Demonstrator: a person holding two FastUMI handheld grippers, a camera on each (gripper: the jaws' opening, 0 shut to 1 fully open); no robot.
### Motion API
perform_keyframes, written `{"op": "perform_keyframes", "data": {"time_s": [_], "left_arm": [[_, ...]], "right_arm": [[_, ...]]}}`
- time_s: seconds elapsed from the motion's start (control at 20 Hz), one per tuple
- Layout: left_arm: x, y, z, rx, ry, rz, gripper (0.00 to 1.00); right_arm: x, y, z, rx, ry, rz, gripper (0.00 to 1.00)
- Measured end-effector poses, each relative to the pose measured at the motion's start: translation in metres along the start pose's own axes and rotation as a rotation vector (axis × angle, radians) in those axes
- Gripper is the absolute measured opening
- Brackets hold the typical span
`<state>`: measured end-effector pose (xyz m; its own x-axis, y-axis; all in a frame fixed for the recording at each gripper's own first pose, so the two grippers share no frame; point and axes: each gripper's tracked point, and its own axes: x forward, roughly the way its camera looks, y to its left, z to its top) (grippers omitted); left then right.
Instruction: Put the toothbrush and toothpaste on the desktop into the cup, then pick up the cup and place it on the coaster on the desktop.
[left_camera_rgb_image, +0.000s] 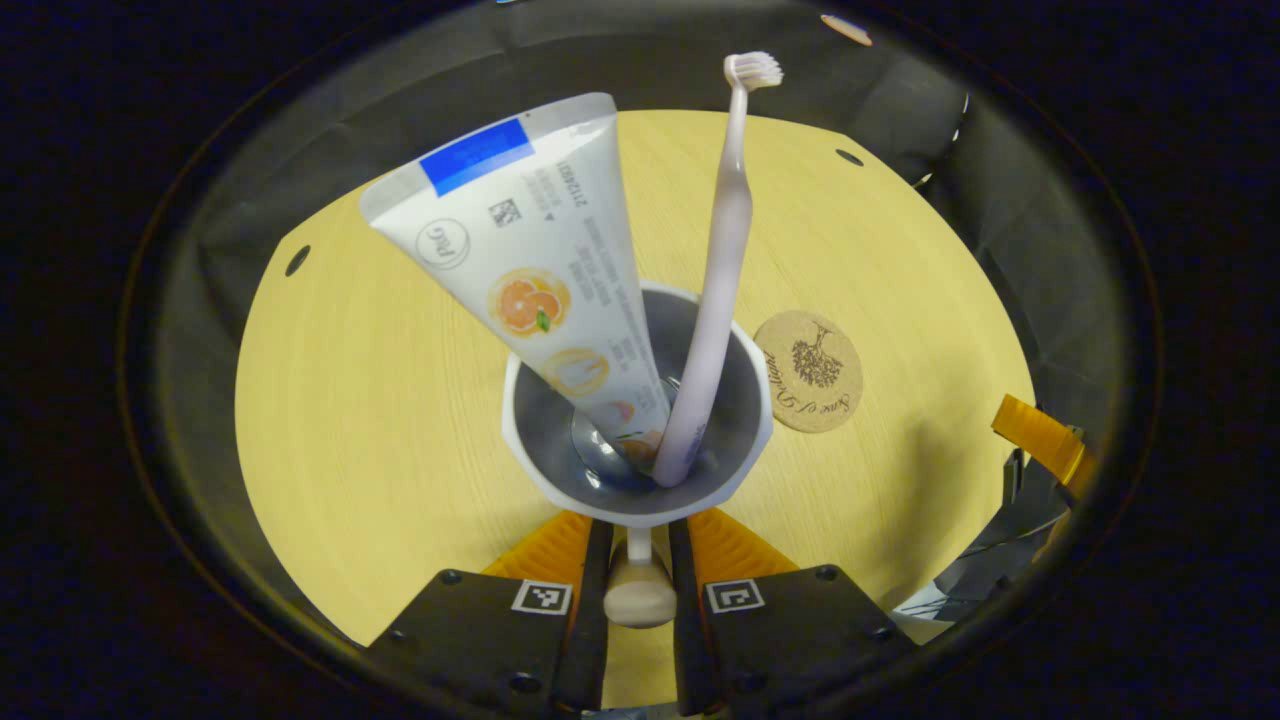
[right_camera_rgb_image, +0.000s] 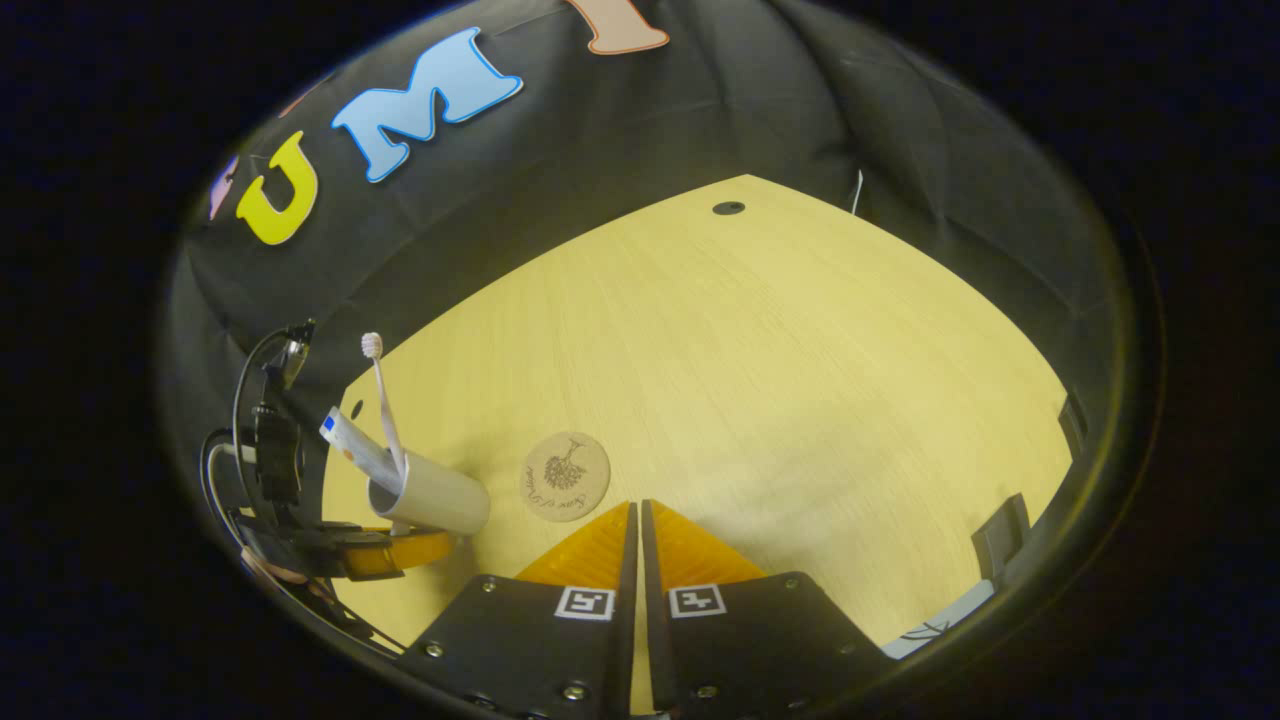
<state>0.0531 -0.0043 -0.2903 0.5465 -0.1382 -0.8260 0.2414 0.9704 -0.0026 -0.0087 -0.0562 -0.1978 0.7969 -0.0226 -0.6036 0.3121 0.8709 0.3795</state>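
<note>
Left gripper (left_camera_rgb_image: 640, 525) pinches the cup (left_camera_rgb_image: 640, 420) by its handle; coaster (left_camera_rgb_image: 808, 371) ahead right. Right gripper (right_camera_rgb_image: 637, 520) pressed together, empty.

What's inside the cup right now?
The toothpaste tube and toothbrush stand in the cup, leaning apart. Their lower ends cover part of its bottom.
</note>
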Motion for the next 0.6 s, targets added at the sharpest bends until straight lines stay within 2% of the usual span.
{"op": "perform_keyframes", "data": {"time_s": [0.3,0.6], "left_arm": [[-0.004,-0.008,0.008,0.007,-0.071,-0.027,0.34],[-0.013,-0.028,0.022,0.092,-0.1,-0.028,0.34]], "right_arm": [[0.0,-0.003,0.0,0.006,0.007,-0.003,0.06],[-0.003,-0.005,-0.001,0.022,0.008,-0.015,0.06]]}}
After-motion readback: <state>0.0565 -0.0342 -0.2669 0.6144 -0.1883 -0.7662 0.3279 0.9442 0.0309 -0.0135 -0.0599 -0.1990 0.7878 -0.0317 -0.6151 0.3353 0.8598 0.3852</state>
